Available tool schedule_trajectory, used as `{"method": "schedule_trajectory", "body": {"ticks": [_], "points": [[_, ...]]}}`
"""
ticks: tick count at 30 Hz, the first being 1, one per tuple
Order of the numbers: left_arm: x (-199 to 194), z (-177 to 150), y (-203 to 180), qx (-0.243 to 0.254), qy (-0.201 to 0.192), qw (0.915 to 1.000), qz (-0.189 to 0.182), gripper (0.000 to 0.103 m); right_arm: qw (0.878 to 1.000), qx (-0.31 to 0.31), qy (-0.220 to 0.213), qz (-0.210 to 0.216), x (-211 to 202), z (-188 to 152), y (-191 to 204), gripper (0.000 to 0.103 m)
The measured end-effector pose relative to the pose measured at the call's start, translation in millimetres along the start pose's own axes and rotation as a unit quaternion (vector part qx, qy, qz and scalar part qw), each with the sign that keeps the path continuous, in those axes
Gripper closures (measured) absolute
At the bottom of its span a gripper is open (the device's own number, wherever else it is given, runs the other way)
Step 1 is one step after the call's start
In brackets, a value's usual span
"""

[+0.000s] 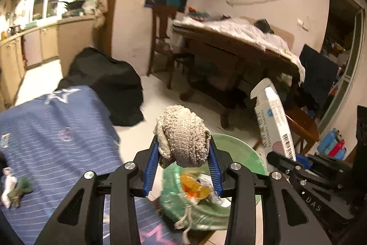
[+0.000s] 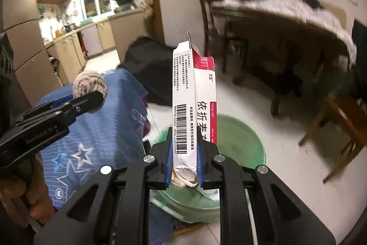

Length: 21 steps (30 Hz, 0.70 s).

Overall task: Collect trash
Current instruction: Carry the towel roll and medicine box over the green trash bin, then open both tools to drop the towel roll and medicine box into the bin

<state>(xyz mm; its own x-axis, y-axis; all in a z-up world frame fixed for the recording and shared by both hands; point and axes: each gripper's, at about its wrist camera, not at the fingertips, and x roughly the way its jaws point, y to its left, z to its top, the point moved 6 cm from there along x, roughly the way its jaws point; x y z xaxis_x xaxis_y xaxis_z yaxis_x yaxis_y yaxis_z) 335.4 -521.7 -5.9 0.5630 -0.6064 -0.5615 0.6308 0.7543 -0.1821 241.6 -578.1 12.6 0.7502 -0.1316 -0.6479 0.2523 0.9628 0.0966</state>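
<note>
Carrying one piece of trash each, both tools hang above the green bin (image 1: 240, 150), which fits a drop-off rather than a pick-up. The left tool (image 1: 183, 153) is clamped on a wadded, knitted rag (image 1: 183, 130); its blue pads (image 1: 152, 167) press the bundle from both sides, so the soft mass bulges out ahead of the tips. That wide bite suits something limp that would slip from a pinch at one edge. In the right wrist view the right tool (image 2: 184, 164) is squeezed onto the crumpled lower end of a flattened medicine carton (image 2: 195, 95), which stands upright along the fingers, barcode facing the camera, open flap at the top. Gripping the crushed end probably gives the pads a firm hold on the thin card.

The bin, lined with a green plastic bag (image 1: 181, 217), already holds orange and white wrappers (image 1: 195, 187). It stands on the pale floor just beside a blue star-patterned cloth (image 1: 57, 141). Both loads look roughly over the opening, so letting go there should land them inside.
</note>
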Motion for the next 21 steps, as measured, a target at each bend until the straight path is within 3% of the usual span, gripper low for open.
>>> {"method": "schedule_trajectory", "body": {"ticks": [5, 10, 15, 21], "points": [[65.3, -8.0, -9.6, 0.013, 0.065, 0.9974, -0.027, 0.063, 0.997, 0.035, 0.063, 0.0, 35.8, -13.8, -30.0, 0.088], [125.2, -27.4, -8.4, 0.026, 0.116, 0.9926, -0.021, 0.063, 0.994, 0.044, 0.102, -0.003, 60.6, -28.7, -38.1, 0.088], [161.5, -42.4, -4.8, 0.032, 0.138, 0.9898, -0.016, 0.063, 0.991, 0.062, 0.117, -0.001, 68.5, -39.5, -48.3, 0.088], [177.9, -50.2, -4.1, 0.04, 0.137, 0.9896, -0.015, 0.063, 0.989, 0.067, 0.128, 0.0, 77.4, -41.0, -58.5, 0.088]]}}
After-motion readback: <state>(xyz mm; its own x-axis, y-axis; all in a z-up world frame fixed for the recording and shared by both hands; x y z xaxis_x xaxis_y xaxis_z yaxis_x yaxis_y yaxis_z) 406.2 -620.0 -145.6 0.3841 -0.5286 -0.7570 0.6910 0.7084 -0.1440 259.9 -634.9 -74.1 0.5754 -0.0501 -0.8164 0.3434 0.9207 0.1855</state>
